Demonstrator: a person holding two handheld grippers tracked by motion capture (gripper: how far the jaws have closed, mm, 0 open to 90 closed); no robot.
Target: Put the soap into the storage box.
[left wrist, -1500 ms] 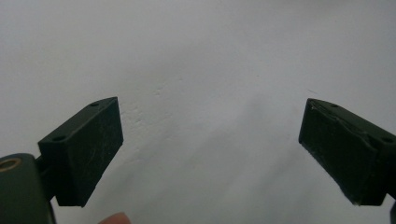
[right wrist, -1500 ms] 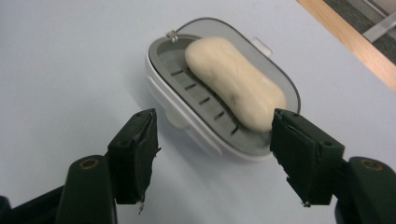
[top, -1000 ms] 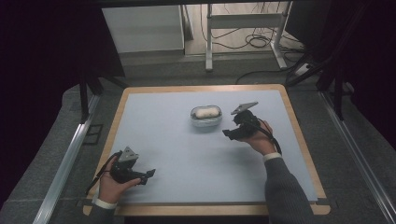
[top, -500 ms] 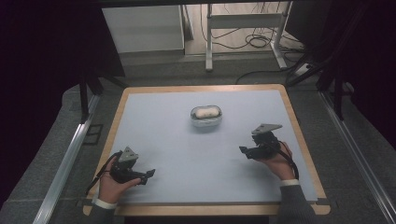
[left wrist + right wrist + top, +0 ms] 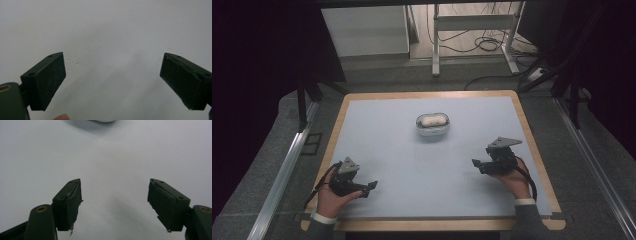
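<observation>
A small clear container (image 5: 432, 125) with a white object inside is seen mid-desk (image 5: 377, 130), well apart from both tools. The right tool (image 5: 476, 163) and left tool (image 5: 372, 185) are held apart, empty. If approached too low, the light container could be knocked aside.

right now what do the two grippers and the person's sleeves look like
Both the left gripper and the right gripper are black, each topped by a grey three-cornered plate and trailing a black cable. Up close the jaws are blocky dark slabs with scuffed, fraying pads and brass-coloured pivots. The person wears grey sleeves with white cuffs.
</observation>
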